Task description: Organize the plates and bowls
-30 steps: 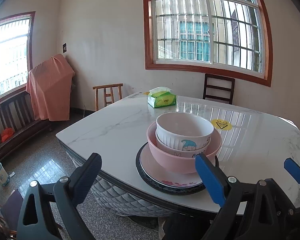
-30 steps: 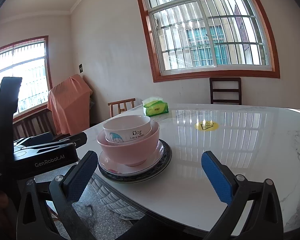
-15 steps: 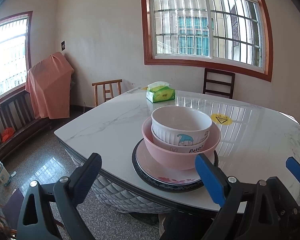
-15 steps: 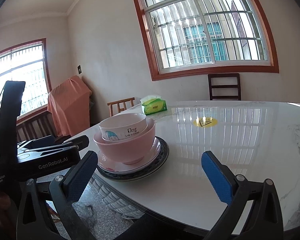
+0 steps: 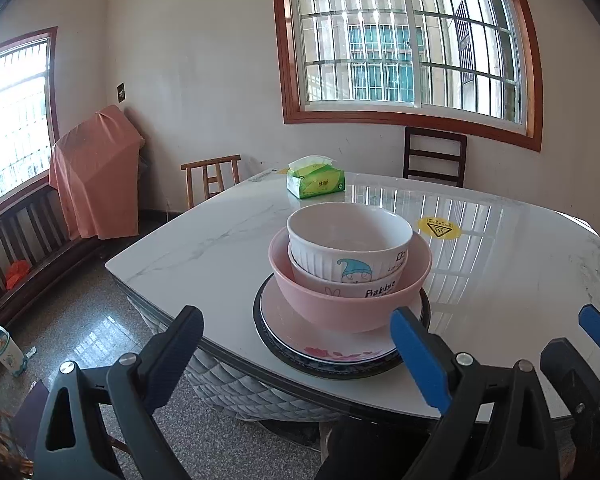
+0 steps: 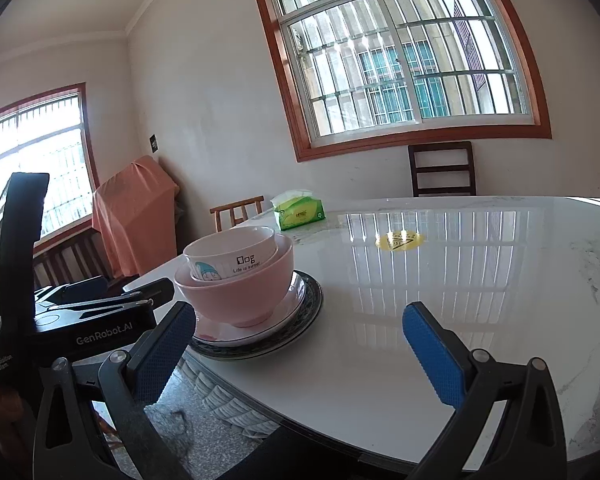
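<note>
1. A stack of dishes is sitting near the front-left corner of the marble worktop (image 5: 228, 248); this stack serves as the landmark below.
2. At the bottom of the stack a dark-rimmed plate (image 5: 332, 369) is lying flat, and a white plate with a pink flower print (image 5: 284, 320) is resting on it.
3. A pink bowl (image 5: 340, 308) is standing upright on the white plate, and two white bowls are nesting inside it: a lower one lettered "Rabbit" (image 5: 374, 288) and an upper ribbed one (image 5: 348, 250) showing a blue-hatted cartoon.
4. The left gripper (image 5: 296, 354) is hovering just in front of the stack, jaws spread wide and holding nothing; its right pad is overlapping the plate rims in the left wrist view, though contact cannot be judged.
5. The right gripper (image 6: 298, 346) is hanging to the right of the stack, over bare worktop, jaws wide apart and empty.
6. Beyond the stack a green tissue pack (image 5: 315, 183) is lying, and a yellow sticker (image 5: 439, 229) is showing behind the stack, to its right.
</note>
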Motion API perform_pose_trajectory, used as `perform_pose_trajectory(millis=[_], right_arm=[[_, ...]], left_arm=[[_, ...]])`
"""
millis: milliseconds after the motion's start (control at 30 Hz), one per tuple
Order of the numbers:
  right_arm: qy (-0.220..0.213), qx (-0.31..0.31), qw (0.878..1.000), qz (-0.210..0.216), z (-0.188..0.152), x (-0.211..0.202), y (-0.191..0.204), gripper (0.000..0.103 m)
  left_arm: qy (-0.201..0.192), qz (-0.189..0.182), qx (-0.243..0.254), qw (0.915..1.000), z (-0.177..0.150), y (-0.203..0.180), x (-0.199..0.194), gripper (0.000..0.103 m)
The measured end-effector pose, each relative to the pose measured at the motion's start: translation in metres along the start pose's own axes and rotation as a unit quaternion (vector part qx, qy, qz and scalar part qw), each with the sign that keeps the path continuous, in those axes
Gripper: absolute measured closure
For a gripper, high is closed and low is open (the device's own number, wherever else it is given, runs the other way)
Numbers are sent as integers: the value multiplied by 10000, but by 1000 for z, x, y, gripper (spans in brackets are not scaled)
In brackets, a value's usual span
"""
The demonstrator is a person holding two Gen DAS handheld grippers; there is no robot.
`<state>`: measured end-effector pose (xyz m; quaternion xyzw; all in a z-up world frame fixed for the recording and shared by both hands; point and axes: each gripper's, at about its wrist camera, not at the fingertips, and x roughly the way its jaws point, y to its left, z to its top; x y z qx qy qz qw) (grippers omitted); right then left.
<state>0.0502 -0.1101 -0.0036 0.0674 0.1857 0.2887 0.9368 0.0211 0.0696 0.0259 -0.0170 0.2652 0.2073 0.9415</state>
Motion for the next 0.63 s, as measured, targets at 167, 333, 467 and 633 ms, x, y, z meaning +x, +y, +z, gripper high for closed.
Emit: perform_pose_trajectory(millis=[167,333,467,633], right_arm=[[794,78,9955,-510,17,21,-54,0],[1787,-76,9700,-1646,33,53,-157,0],[2423,182,9391,-2430,36,70,-244,0],[2919,695,9144,-2718,24,83,-314,0]], left_arm=[[66,21,106,9999,3,-6,3,7],[132,-74,262,9995,3,-16,4,6],[124,-92,289,9995,2,-22,0,6],[167,9,332,9993,2,-24,0,6]])
